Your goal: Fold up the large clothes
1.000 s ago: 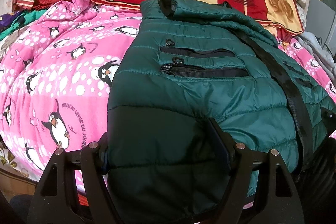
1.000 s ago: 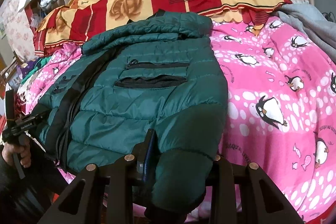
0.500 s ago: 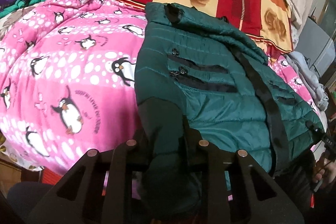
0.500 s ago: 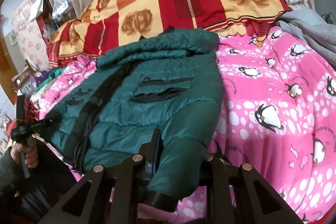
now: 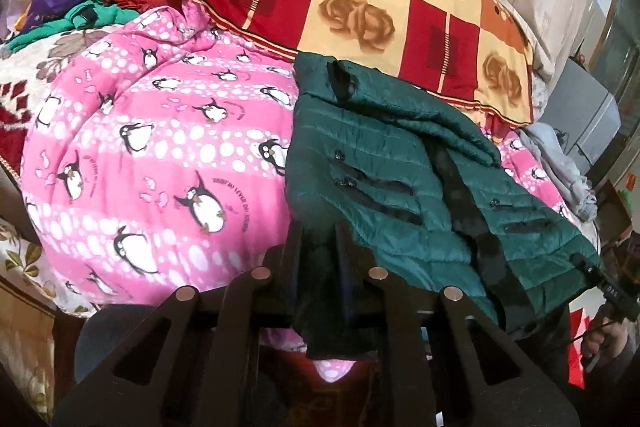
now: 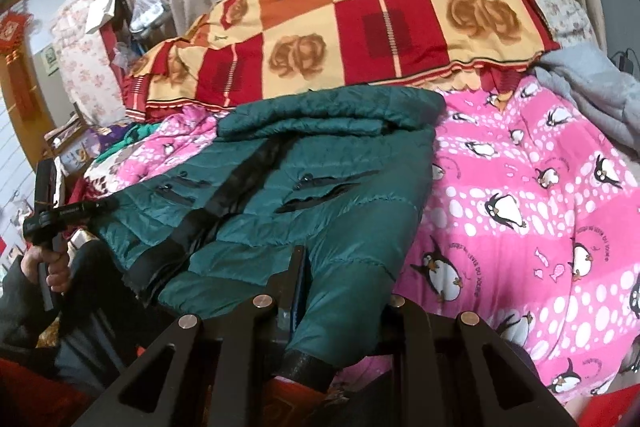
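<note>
Left gripper [image 5: 320, 247] view: jaws just closed to a narrow pinch on the near sleeve [image 5: 332, 307] of the green puffer jacket [image 5: 400, 187]. Stretched ahead and rightward over the pink penguin quilt [image 5: 160, 167], long axis running away to the collar by the checked blanket [image 5: 360, 7]. A second ago, stood wide astride that sleeve; since raised, with more blanket in sight

Right gripper [image 6: 340, 279] view: shut tight on the other sleeve, cuff [image 6: 306, 367] hanging below the jaws. Lay ahead and leftward, collar farthest. Each hand nearest its own sleeve, so probably both carried forward along the jacket next. Lifted and pulled back since the earlier frame
</note>
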